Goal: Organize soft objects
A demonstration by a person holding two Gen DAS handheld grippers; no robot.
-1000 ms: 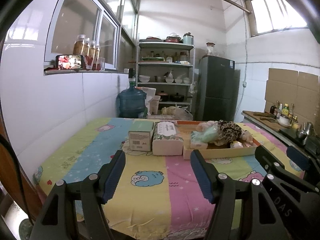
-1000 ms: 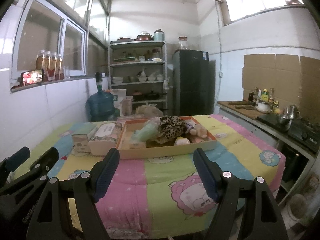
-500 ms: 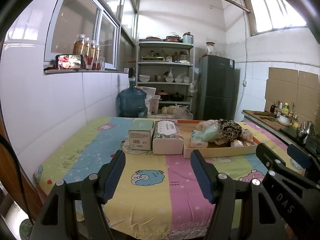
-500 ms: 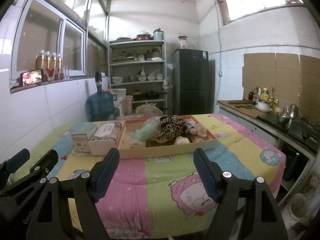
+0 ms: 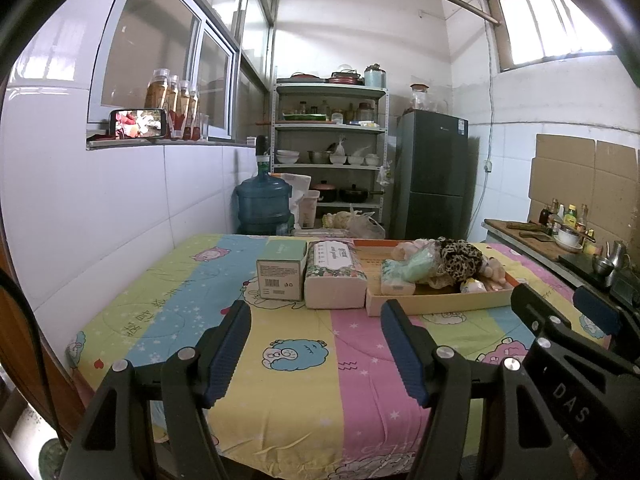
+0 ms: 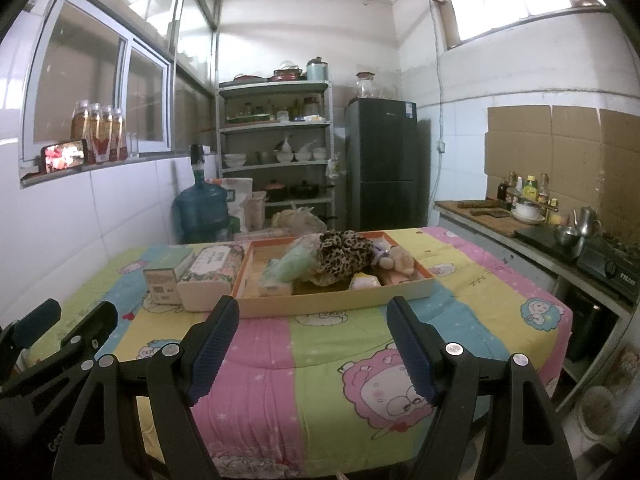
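A shallow orange tray (image 6: 340,304) (image 5: 440,303) sits on the far half of a table under a cartoon-print quilt. In it lie a leopard-print cloth (image 6: 344,254) (image 5: 460,260), a pale green soft pack (image 6: 294,264) (image 5: 412,270) and small plush toys (image 6: 394,260). Left of the tray stand a floral tissue pack (image 5: 334,276) (image 6: 210,276) and a green box (image 5: 280,270) (image 6: 162,280). My left gripper (image 5: 316,320) hovers open over the near quilt, nothing between its fingers. My right gripper (image 6: 314,318) is open too, short of the tray, and it shows at the right edge of the left wrist view.
A white tiled wall runs along the table's left side. Behind the table stand a blue water jug (image 5: 262,206), a metal shelf with dishes (image 5: 330,152) and a dark fridge (image 5: 434,184). A counter with bottles and a stove (image 6: 560,232) lies to the right.
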